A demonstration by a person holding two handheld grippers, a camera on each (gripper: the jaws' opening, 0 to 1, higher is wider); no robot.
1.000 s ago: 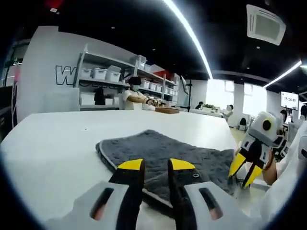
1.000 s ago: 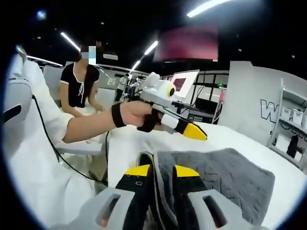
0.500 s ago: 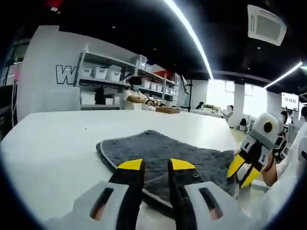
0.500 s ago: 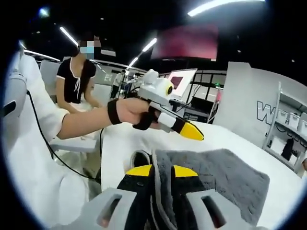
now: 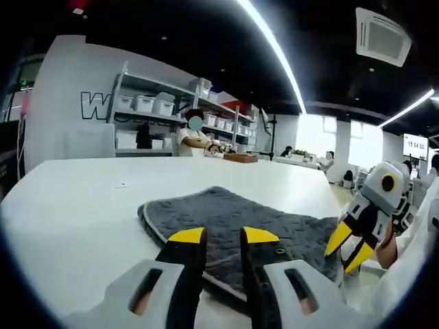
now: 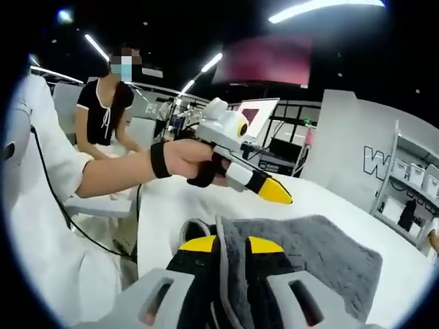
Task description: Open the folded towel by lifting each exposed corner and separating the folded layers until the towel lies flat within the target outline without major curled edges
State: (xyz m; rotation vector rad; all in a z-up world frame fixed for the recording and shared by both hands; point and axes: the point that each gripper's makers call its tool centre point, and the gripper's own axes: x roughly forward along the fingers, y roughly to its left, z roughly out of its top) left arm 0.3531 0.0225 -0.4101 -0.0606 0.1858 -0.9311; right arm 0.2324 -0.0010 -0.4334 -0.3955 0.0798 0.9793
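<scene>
The left gripper view sits low and close at one edge of the white surface (image 5: pixel 75 199), looking across the grey towel (image 5: pixel 233 223) toward the far shelves (image 5: pixel 158 110). The right gripper view looks from the next edge, very close. Both share the towel, and each sees the other tool.

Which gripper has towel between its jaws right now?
The right gripper: grey towel edge runs up between its jaws. The left gripper is above it, open.
</scene>
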